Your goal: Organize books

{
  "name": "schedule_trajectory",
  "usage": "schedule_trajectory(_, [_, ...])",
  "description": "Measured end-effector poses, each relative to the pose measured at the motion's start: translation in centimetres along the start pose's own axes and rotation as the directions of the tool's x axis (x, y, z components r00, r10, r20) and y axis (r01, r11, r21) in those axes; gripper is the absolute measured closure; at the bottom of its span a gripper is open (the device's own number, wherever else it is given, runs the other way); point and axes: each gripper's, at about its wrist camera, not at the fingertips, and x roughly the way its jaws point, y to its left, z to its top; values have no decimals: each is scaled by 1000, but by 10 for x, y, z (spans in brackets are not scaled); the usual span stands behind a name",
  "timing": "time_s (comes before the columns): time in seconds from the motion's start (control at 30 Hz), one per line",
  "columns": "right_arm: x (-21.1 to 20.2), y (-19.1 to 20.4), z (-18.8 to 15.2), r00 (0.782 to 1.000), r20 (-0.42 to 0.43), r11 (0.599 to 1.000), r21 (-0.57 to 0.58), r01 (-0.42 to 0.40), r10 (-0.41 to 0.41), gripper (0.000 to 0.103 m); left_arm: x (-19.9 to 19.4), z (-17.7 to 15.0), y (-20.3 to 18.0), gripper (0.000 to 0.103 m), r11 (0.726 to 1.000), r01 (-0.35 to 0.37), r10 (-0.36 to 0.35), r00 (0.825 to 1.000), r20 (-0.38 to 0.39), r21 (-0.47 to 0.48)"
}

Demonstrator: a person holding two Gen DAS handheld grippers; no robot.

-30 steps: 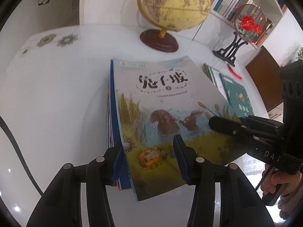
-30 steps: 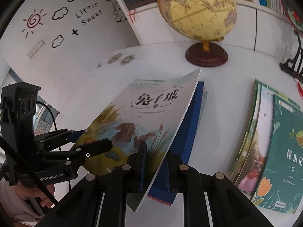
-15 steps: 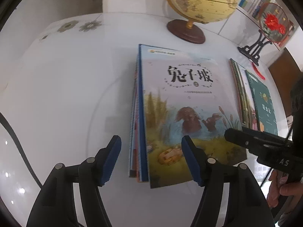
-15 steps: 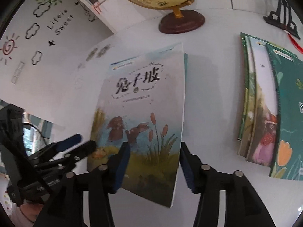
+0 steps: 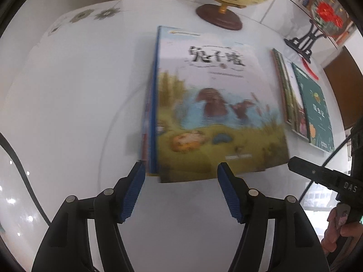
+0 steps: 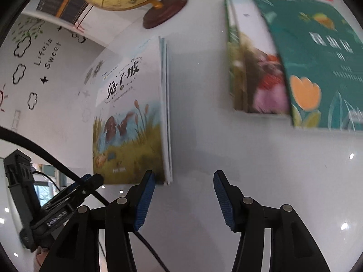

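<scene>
Left wrist: left claw [image 5: 181,170] tilted steeply down, jaws apart, nr rabbit book [image 5: 217,104].

Legible markings only. On the wall [image 6: 34,72], far left of the right tool [image 6: 183,195] in its own view, black lettering reads "Life is Sweet". The rabbit book [image 6: 129,122], just ahead-left of that tool, carries the title "兔子坡"; its lower print is too small to read. The green book [image 6: 317,63], ahead-right, bears white characters blurred beyond reading. In the left tool's view, the right tool's body shows "DAS" in white at its edge.
</scene>
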Motion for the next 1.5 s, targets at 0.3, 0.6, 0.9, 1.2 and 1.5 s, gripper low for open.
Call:
schedule_trajectory(0.3, [-58,-12,-4,998,41,996,-74,-43,46,51,-23,11,-54,39,999,-1,-1,998,60,44])
schedule_trajectory(0.6, [-97,-30,8,995,104,994,-110,2,9,51,-38,25,-119,39,991,-46,32,994,105,128])
schedule_trajectory(0.9, [-127,-89,19,991,131,999,-6,-32,33,51,-41,33,-170,39,980,-67,49,994,101,185])
schedule_trajectory(1.2, [-152,-135,29,986,165,997,63,-36,25,51,-29,37,-212,39,972,-66,47,995,87,226])
schedule_trajectory(1.5, [-156,-165,38,986,168,994,103,-39,21,51,-9,43,-234,39,967,-55,45,998,48,249])
